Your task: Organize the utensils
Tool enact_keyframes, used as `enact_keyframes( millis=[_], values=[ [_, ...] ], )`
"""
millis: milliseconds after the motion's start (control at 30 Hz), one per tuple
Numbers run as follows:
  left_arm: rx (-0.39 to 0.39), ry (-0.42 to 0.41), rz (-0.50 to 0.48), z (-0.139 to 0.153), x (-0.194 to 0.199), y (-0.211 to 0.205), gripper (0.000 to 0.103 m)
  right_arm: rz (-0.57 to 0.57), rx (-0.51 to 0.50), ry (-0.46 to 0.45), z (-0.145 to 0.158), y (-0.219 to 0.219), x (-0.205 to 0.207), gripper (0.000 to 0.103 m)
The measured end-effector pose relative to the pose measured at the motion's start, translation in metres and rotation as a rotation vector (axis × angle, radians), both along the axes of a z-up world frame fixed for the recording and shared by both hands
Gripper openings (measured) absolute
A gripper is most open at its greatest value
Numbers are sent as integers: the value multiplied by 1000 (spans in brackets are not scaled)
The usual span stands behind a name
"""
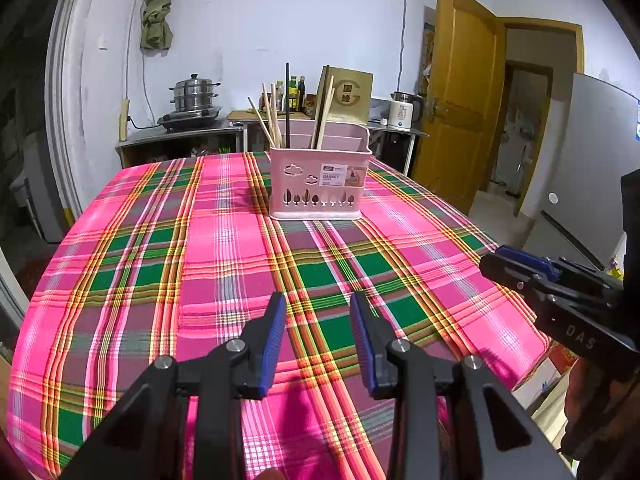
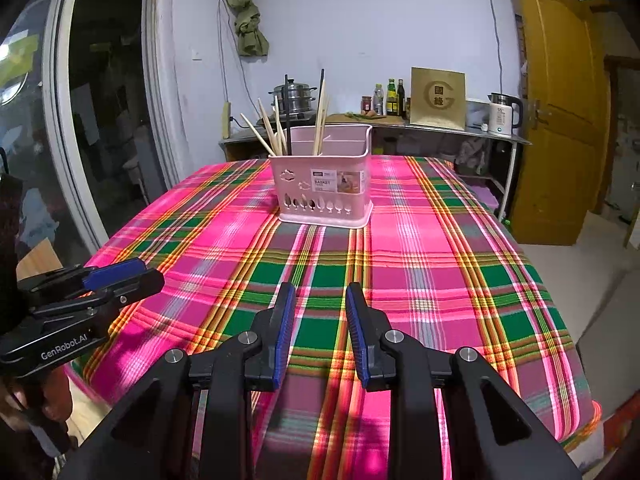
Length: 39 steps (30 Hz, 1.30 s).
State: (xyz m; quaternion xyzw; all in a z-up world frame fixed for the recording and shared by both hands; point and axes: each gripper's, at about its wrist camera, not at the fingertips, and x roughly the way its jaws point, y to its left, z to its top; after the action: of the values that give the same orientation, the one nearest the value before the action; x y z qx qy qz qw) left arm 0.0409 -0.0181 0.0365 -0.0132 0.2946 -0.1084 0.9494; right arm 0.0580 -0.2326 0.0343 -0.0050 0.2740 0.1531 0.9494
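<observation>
Left claw [image 1: 318, 312] and right claw [image 2: 320, 304] side by side, tilted down over plaid bench [image 1: 224, 264], jaws part-open, empty; pink utensil basket [image 1: 318, 184] with chopsticks [image 1: 272, 120] ahead.

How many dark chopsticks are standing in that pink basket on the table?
2. One dark chopstick stands among the pale chopsticks at the left end of the pink basket; the other dark chopstick leans nearer the middle. More may be hidden inside.
</observation>
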Motion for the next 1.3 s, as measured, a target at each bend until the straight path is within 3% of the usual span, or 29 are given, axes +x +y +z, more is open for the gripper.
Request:
enact_keyframes(
  millis=[1300],
  values=[
    [-24,13,7,-8,-1,-2,39,7,1,3,0,0,-3,27]
  ],
)
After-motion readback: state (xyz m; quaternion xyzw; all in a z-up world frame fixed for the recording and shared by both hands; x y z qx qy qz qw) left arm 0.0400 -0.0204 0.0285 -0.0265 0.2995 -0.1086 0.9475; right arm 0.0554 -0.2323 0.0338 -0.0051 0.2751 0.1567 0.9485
